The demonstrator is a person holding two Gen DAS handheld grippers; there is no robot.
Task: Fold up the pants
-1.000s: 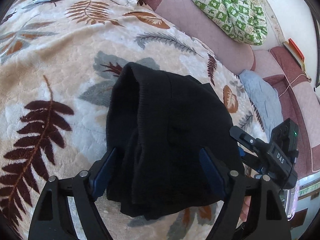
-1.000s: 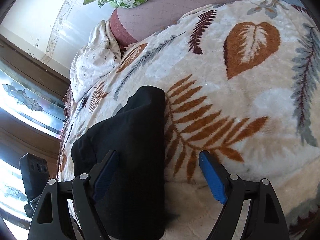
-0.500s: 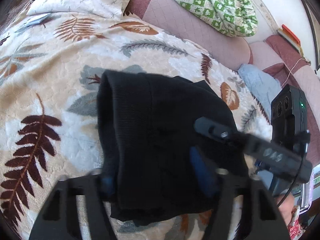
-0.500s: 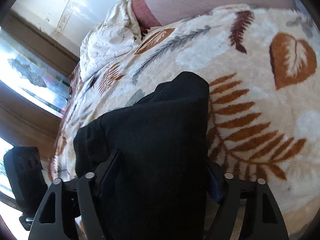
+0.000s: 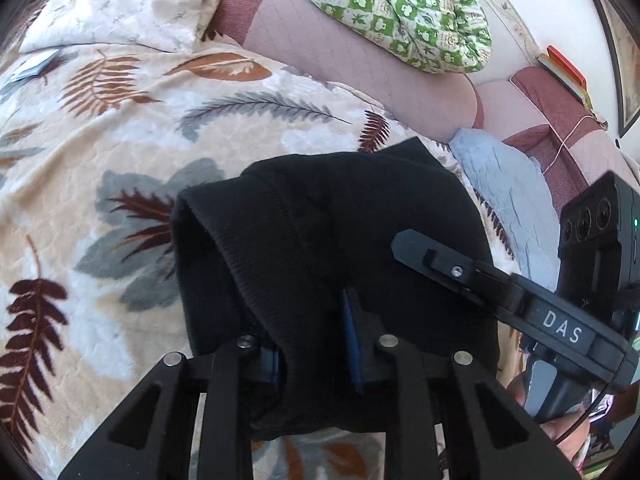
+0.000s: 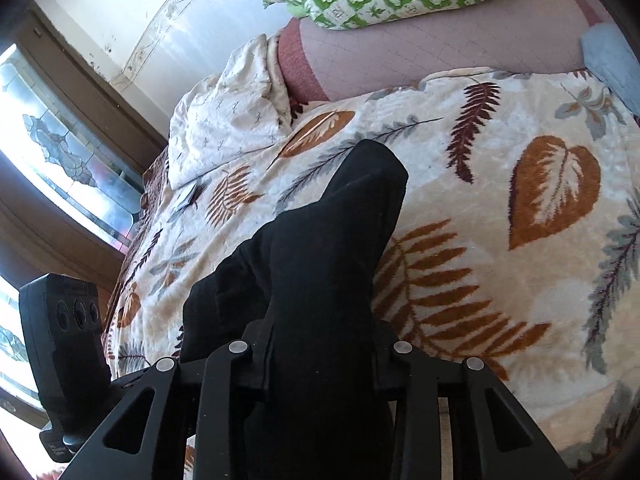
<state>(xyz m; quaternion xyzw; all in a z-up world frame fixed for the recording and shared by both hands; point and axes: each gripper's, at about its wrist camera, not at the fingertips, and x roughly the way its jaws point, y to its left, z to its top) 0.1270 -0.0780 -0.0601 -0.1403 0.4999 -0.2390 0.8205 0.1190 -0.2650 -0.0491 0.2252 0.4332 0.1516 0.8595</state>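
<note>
The black pants (image 5: 320,240) lie folded in a thick bundle on a leaf-patterned blanket (image 5: 100,168). My left gripper (image 5: 314,354) is shut on the near edge of the pants, its blue pads pinching the cloth. My right gripper (image 6: 320,354) is shut on the pants (image 6: 332,248) too, with the cloth bunched between its fingers and raised off the blanket (image 6: 520,280). The right gripper also shows at the right of the left wrist view (image 5: 500,292), beside the bundle.
A pink sofa back (image 5: 360,60) with a green checked quilt (image 5: 400,4) runs along the far side. A pale blue cloth (image 5: 508,200) lies at the right. A white duvet (image 6: 224,120) and a window (image 6: 60,160) are at the left.
Both grippers went from open around the pants to shut on them. The bundle's near edge has been gathered and lifted a little.
</note>
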